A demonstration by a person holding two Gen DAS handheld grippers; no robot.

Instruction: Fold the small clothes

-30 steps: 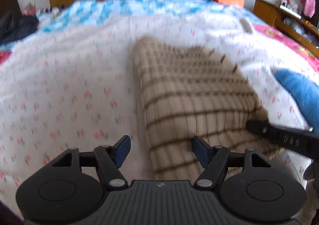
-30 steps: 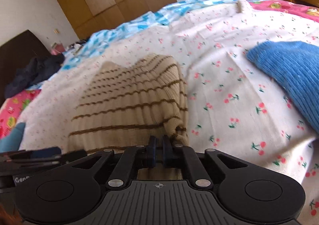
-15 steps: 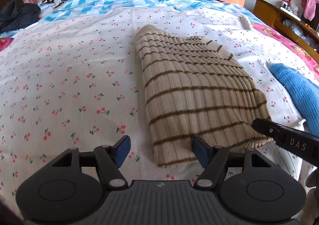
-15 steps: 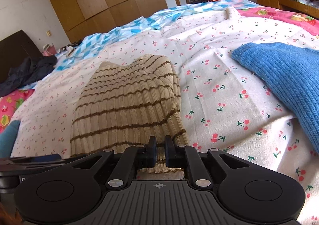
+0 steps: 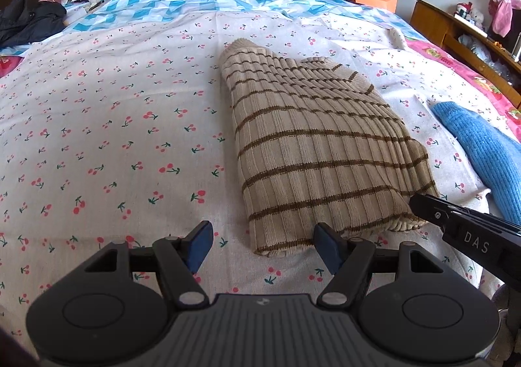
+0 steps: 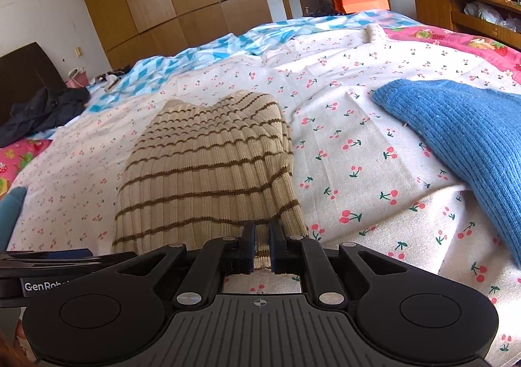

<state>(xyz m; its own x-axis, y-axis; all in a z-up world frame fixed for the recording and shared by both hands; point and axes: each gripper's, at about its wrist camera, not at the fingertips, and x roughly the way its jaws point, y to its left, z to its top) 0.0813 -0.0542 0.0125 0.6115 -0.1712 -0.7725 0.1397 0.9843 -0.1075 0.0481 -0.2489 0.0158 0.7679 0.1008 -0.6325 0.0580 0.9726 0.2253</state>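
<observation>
Sweater: beige knit with brown stripes, lying folded to a narrow block on the cherry-print sheet, mid-bed, near hem toward the grippers.
Right gripper: jaws nearly together on the hem's near edge; they have just been opening a little, knit between the pads, so the grip looks slackened, not yet let go.
Left gripper: jaws wide apart, holding nothing; the sweater's near left corner sits just ahead, between them.
Change: a second ago the sweater blurred and the hem hung pinched; now it lies sharp and settled.
Meaning: this fold looks laid down; release and smoothing seem next.
Left view only: right gripper's side arm beside the hem corner.
Right view only: the pinch itself.
Neighbour: blue knit, right of sweater, apart.
</observation>
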